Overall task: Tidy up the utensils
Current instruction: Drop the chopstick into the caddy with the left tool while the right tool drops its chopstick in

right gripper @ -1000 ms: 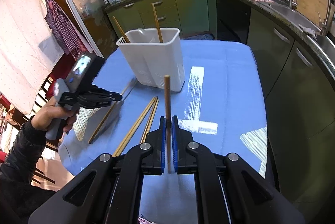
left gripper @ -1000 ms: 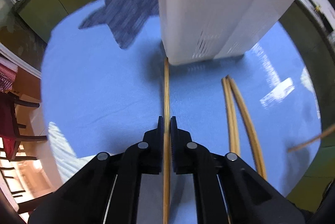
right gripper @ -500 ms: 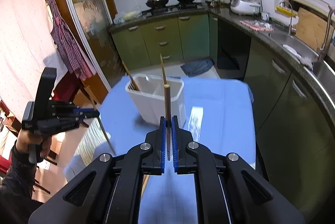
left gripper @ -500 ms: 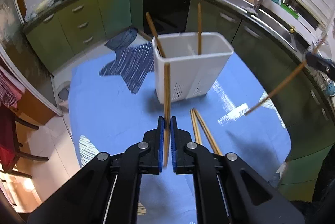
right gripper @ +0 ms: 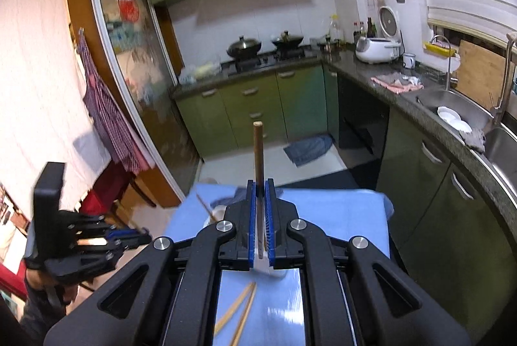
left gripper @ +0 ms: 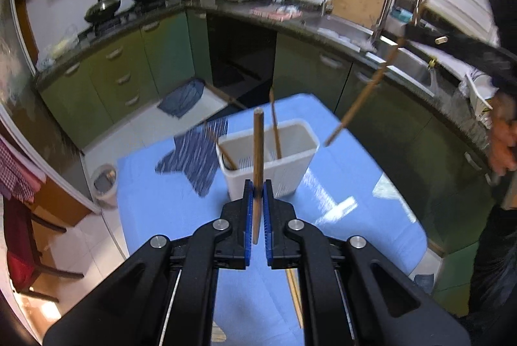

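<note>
Two chopsticks [right gripper: 239, 312] lie on the blue surface [left gripper: 168, 203] in a green kitchen; both tongs, left [left gripper: 257, 200] and right [right gripper: 260, 203], each clamping one chopstick, have risen above the white holder [left gripper: 290, 165]

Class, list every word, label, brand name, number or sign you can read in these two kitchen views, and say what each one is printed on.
No text can be read in either view.
Glass door panel: red and white decoration, possibly characters, too blurred to read.
Bottles by the rice cooker: labels too small to read.
White utensil holder, chopsticks and blue tablecloth: no print visible.
</note>
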A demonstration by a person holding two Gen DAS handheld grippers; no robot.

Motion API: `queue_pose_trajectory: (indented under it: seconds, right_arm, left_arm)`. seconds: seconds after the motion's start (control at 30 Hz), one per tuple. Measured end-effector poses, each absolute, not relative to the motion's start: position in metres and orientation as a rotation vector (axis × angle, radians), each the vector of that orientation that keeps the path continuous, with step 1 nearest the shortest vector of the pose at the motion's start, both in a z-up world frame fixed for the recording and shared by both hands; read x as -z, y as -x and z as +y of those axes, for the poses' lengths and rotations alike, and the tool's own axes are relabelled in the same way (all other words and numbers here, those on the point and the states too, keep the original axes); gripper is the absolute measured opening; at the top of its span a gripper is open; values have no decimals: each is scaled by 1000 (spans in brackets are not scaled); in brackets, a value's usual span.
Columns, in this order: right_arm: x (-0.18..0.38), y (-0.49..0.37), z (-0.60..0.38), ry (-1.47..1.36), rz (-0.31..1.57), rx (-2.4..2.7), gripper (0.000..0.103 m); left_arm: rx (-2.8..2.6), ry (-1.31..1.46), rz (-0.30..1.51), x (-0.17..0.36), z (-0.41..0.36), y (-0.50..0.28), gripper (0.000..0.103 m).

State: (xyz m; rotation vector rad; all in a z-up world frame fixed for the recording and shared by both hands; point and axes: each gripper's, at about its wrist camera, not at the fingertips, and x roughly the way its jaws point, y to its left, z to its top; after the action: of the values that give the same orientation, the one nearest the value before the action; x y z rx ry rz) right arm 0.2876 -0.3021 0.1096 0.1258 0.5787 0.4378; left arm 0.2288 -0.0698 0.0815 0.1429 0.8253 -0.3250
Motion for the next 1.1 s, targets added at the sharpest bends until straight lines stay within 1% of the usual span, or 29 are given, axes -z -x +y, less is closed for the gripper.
queue_pose_trajectory:
  seconds: [0.1, 0.17, 0.27, 0.37, 0.6, 0.63, 0.67, 0.77, 0.83, 0.9, 0.97, 1.1]
  right_arm:
    - [-114, -309, -300, -126, 564, -415, 6]
    - [-106, -327, -296, -125, 581, -405, 6]
    - [-85, -347, -287, -125, 617, -413, 6]
    - [-59, -363, -276, -107, 656, -430, 6]
    - [-7, -373, -257, -55, 725, -442, 7]
    - [-4, -374, -257, -53, 729, -449, 10]
    - [-2, -372, -257, -53, 730, -452, 16]
    - [-5, -363, -263, -61, 701, -447, 18]
    - [-9, -350, -269, -78, 675, -458, 18]
    - [-10, -329, -280, -109, 643, -469, 20]
    - [-7, -307, -291, -137, 616, -480, 28]
    - [20, -259, -303, -165, 580, -467, 29]
  left_arm:
    - [322, -140, 750, -110, -74, -227, 6]
    - [315, -141, 697, -127, -78, -227, 6]
    - [307, -129, 636, -142, -84, -233, 6]
    - [280, -126, 600, -145, -90, -247, 6]
    - [246, -110, 672, -106, -93, -293, 6]
    - [242, -104, 681, -101, -91, -297, 6]
    - [237, -99, 687, -97, -91, -300, 6]
    - [224, -95, 700, -87, -88, -308, 6]
    - [222, -101, 709, -81, -87, -310, 6]
    - [226, -106, 721, -75, -89, -311, 6]
    - [227, -111, 731, -70, -91, -312, 6]
    - [230, -120, 762, -55, -95, -315, 6]
